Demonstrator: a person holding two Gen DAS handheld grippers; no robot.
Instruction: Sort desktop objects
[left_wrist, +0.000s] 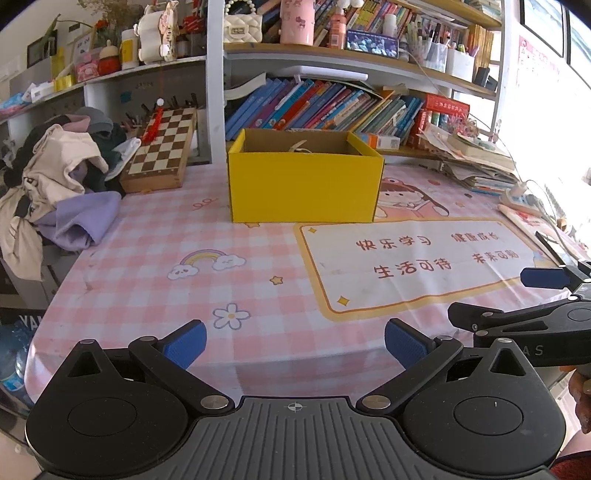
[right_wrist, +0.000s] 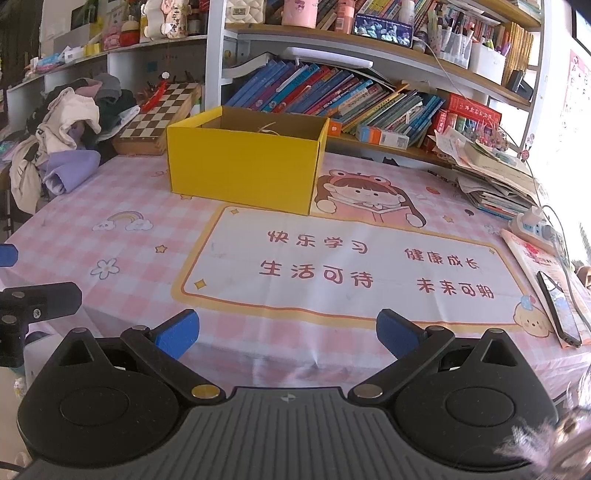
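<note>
Both the left gripper (left_wrist: 295, 345) and the right gripper (right_wrist: 288, 334) hovered over the near edge of the table (right_wrist: 122, 258) with jaws spread wide and holding nothing. The yellow box (right_wrist: 242, 170) stood open at the back with something pale inside, so sorting looked largely done. A phone (right_wrist: 559, 308), power strip (right_wrist: 532, 225) and clothes pile (left_wrist: 59, 184) remained at the sides; nothing blocked the box.

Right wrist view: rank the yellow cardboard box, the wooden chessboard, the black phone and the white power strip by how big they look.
1. Yellow cardboard box, clearly largest.
2. Wooden chessboard.
3. Black phone.
4. White power strip.
The phone and strip look close, and fisheye stretching at the edge makes their order unsure.
</note>
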